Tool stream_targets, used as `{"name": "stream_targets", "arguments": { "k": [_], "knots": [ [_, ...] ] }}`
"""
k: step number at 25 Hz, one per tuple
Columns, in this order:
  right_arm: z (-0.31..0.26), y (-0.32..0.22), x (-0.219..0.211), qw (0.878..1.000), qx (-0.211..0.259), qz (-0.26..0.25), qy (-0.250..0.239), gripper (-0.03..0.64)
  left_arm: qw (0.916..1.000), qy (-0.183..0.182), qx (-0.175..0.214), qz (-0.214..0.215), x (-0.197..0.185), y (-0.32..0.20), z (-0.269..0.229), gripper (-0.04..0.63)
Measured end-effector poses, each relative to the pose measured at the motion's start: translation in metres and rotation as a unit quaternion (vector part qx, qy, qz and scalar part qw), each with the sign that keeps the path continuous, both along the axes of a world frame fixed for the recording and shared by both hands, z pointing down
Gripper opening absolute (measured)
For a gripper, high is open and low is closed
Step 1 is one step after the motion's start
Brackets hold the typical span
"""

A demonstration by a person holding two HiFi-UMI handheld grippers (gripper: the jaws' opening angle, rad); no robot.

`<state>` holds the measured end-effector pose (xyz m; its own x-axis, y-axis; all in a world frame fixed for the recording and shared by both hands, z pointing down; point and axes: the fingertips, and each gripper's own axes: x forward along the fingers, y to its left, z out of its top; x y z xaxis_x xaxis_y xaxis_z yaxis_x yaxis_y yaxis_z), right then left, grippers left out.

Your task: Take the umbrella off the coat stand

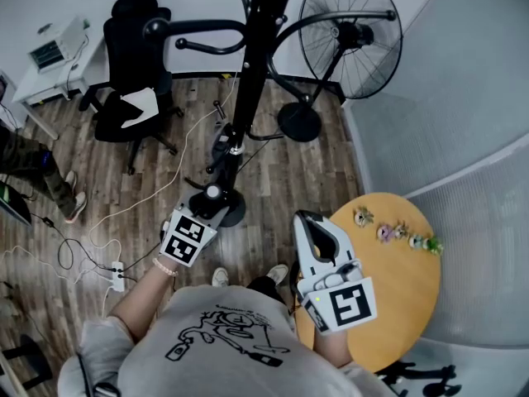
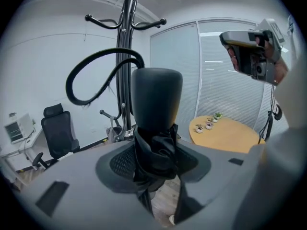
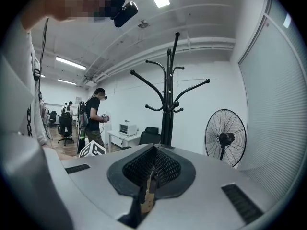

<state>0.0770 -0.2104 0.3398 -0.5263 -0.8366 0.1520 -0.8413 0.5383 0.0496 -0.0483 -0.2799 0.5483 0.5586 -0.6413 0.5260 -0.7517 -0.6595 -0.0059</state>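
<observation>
Left gripper (image 2: 156, 164) jaws clamped on the umbrella (image 2: 156, 97): pads bite the bunched black fabric just under the stubby handle. It sits low beside the coat stand (image 2: 126, 37), a curved arm right above it; can't tell if it's fully clear. Judgement: compact, light, rigid handle, soft slippery canopy that could creep in the pads, so a hold on the handle or the shaft just below looks safer. Right gripper (image 3: 147, 188) jaws together, nothing in them. No brand or label legible; only 2 square-marker cubes
</observation>
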Motion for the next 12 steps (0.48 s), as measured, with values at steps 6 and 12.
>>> {"name": "stream_targets", "arguments": {
  "k": [6,12],
  "knots": [
    [0.001,0.001,0.000,1.000,0.001,0.000,0.000,0.016,0.9998,0.016,0.005,0.010,0.003,0.011,-0.029,0.202],
    [0.004,0.000,0.000,1.000,0.000,0.002,-0.001,0.016,0.9994,0.022,0.011,0.025,0.007,0.021,-0.053,0.204]
  ]
}}
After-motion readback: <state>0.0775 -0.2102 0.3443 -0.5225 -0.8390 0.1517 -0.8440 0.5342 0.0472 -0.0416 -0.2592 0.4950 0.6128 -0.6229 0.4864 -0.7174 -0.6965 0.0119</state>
